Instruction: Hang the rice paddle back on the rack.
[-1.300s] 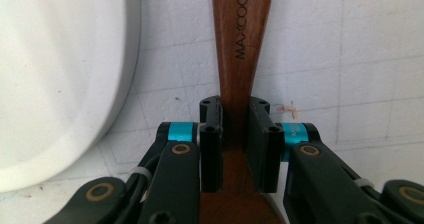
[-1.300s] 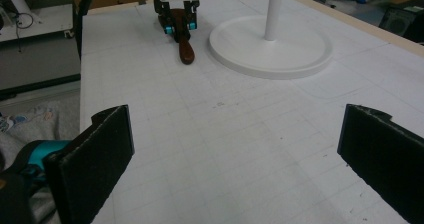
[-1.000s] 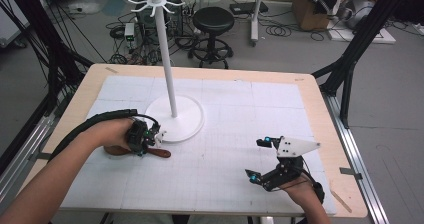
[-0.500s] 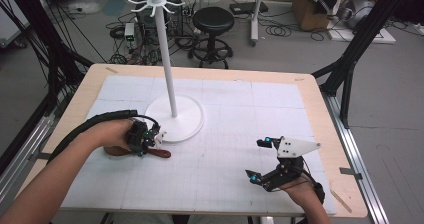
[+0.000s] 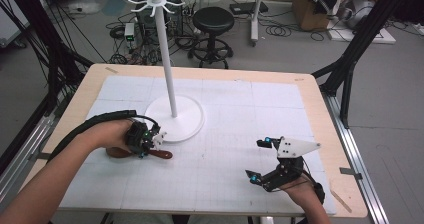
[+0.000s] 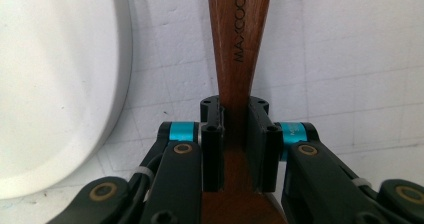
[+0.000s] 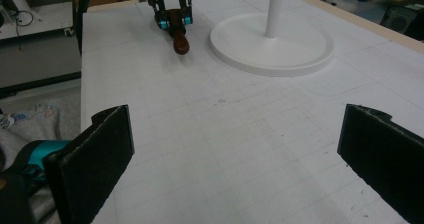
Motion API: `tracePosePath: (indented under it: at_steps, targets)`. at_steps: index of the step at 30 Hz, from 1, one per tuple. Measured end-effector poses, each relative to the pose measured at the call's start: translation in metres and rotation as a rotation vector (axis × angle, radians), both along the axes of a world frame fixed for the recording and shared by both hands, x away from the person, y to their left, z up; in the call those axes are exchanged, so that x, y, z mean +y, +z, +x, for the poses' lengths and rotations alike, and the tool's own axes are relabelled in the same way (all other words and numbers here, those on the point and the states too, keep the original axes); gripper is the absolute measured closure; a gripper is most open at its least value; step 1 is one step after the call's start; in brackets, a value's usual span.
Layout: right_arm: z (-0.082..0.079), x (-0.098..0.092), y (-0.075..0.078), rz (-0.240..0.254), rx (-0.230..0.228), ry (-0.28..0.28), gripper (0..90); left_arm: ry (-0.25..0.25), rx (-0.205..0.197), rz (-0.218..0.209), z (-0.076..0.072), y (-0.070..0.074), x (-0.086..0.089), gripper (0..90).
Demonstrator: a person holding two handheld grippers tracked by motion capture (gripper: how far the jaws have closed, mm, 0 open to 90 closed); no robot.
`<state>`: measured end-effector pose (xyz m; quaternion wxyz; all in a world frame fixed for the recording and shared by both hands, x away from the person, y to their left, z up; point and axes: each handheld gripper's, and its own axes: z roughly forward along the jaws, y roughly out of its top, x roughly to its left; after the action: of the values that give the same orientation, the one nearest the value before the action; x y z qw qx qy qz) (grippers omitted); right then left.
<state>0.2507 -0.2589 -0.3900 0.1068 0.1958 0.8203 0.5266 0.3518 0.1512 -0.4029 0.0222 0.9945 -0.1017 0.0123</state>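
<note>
Dark reddish-brown wooden utensil [image 6: 240, 39], stamped in black lettering; white hook stand [image 5: 172, 109]; white mat [image 5: 240, 134] ruled in a faint grey grid; pale wood table [image 5: 320, 109]; black stool [image 5: 213, 20].

Wooden utensil [image 5: 161, 154] on mat [image 5: 235, 134], just beside stand base [image 5: 187, 119].

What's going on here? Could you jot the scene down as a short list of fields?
Surface: table with a white gridded mat
Stand: white rack on a round base, hooked top, nothing hanging
Utensil: wooden handle marked MAXCOOK, lying beside the base
Left gripper: jaws shut on the handle
Right gripper: jaws wide open, nothing between them, apart from the rack
</note>
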Motion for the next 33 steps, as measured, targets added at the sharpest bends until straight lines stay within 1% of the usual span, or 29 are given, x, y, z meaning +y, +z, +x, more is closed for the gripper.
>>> tracePosePath:
  at_steps: [5, 6, 12, 14, 18, 23, 25, 30, 33]
  targets:
    - [0.000, 0.000, 0.000, -0.001, 0.000, 0.001, 0.3, 0.004, -0.003, -0.057, -0.001, 0.010, 0.002, 78.3]
    - [0.000, 0.000, 0.000, -0.001, 0.000, 0.001, 0.3, 0.001, -0.009, -0.062, -0.001, 0.012, 0.003, 78.3]
    - [0.000, 0.000, 0.000, -0.001, 0.002, 0.001, 0.3, 0.004, -0.007, -0.078, -0.001, 0.017, 0.006, 78.3]
    - [0.000, 0.000, 0.000, 0.000, 0.001, 0.001, 0.3, 0.005, -0.001, -0.094, -0.002, 0.019, 0.007, 78.3]
    - [0.000, 0.000, -0.001, 0.001, 0.002, 0.001, 0.3, 0.011, 0.018, -0.107, -0.002, 0.022, 0.010, 78.3]
    - [0.001, 0.000, -0.001, -0.001, 0.001, 0.003, 0.3, 0.014, 0.036, -0.151, -0.003, 0.030, 0.012, 78.4]
    - [0.001, 0.000, -0.001, 0.000, 0.003, 0.004, 0.3, 0.013, 0.038, -0.160, -0.003, 0.032, 0.013, 78.3]
    - [0.001, 0.000, -0.001, -0.001, 0.002, 0.004, 0.3, 0.021, 0.035, -0.164, -0.003, 0.037, 0.018, 78.3]
    - [0.001, 0.000, -0.001, 0.001, 0.006, 0.003, 0.3, 0.026, 0.028, -0.190, -0.004, 0.042, 0.022, 78.4]
